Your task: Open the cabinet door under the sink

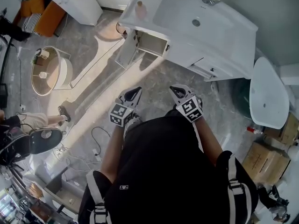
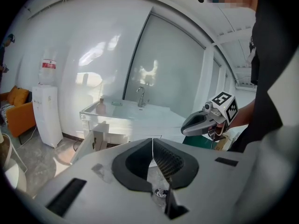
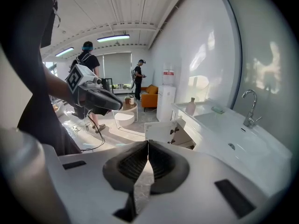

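The white sink cabinet (image 1: 224, 55) stands ahead of me, its basin (image 1: 196, 22) on top. Its left door (image 1: 126, 52) hangs swung out, and the dark compartment (image 1: 152, 43) behind it shows. Both grippers hover close to my body, well short of the cabinet. My left gripper (image 1: 133, 93) is shut with nothing between its pads. My right gripper (image 1: 176, 91) is shut and empty too. The left gripper view has the open door (image 2: 93, 141) low at left beyond the closed jaws (image 2: 152, 141). In the right gripper view the door (image 3: 163, 130) stands just past the closed jaws (image 3: 148, 143).
A white oval fixture (image 1: 268, 92) stands right of the cabinet, cardboard boxes (image 1: 264, 162) below it. A round white table (image 1: 49, 71) and cables (image 1: 96, 146) lie on the grey floor at left. A water dispenser (image 2: 46, 111) and an orange sofa (image 1: 42, 15) are beyond.
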{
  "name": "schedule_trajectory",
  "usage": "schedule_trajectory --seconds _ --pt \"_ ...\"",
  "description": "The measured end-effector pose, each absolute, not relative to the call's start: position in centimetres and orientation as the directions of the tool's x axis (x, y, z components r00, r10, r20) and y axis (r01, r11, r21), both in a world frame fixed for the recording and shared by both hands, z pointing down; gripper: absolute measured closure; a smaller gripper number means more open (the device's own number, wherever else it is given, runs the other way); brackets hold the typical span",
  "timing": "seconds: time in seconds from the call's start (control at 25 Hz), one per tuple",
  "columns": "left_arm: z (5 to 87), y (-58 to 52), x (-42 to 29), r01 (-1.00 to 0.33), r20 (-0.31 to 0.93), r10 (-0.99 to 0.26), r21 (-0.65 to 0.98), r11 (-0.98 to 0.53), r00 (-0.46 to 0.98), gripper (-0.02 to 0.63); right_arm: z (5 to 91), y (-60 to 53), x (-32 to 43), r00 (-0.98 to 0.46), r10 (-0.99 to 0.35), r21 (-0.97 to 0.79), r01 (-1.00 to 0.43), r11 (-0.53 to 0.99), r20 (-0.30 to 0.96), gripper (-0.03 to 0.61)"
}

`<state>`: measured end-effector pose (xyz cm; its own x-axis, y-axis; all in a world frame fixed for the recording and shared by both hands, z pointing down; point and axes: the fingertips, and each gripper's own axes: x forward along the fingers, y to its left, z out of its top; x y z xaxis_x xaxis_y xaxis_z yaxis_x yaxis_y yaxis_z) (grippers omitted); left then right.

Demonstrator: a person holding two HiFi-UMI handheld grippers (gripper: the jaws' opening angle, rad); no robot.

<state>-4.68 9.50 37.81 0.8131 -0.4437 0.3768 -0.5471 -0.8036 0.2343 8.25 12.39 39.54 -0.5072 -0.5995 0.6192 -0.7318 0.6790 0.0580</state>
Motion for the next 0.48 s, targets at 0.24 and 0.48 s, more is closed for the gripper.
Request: schedule_trajectory --seconds 0.24,0.48 --pt "37.58 9.04 -4.86 -0.551 0.367 -0.45 0.242 -0.799 0.814 0.597 39.61 12.24 8.53 -0.493 -0.589 0.078 -0.722 0.688 0.64 0.518" --pt "37.85 9.23 -5.03 -0.556 0.368 -0.453 0.249 -0.793 0.812 0.597 39.66 12.3 8.19 -0.496 -0.582 0.077 -0.715 0.694 0.644 0.518"
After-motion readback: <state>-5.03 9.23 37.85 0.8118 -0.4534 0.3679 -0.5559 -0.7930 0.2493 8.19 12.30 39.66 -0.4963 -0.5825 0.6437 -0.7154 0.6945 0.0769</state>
